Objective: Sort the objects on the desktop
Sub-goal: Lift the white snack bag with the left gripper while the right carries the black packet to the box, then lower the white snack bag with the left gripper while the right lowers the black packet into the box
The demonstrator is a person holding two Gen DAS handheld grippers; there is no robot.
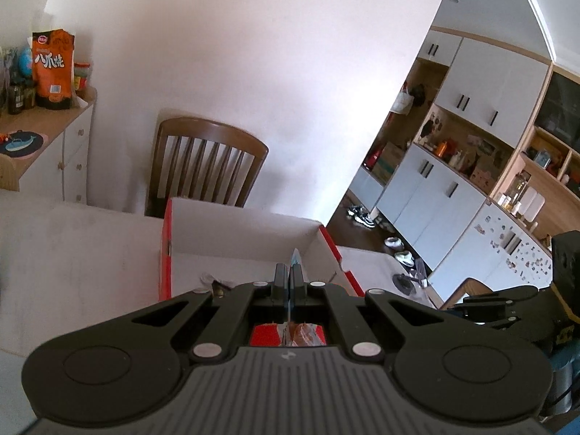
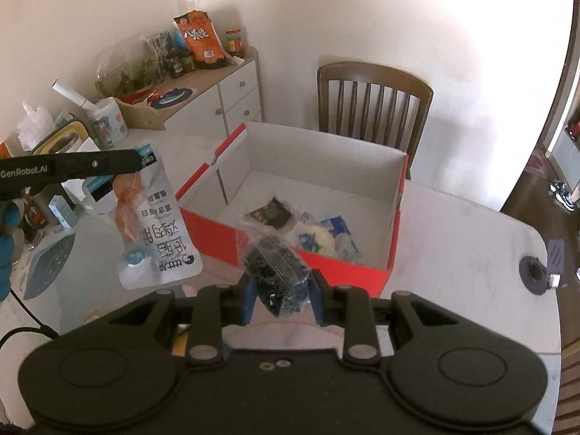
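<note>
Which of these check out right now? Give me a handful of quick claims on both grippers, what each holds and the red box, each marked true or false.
1. The left gripper is shut on the white pouch. True.
2. The right gripper is empty. False: its jaws are clamped on the black packet.
3. The red box is empty. False: a dark packet and a clear wrapped item lie inside.
4. The white pouch hangs in the air, outside the box. True.
5. The wooden chair stands behind the box, by the wall. True.
6. The box is closed with a lid. False: its top is open.
</note>
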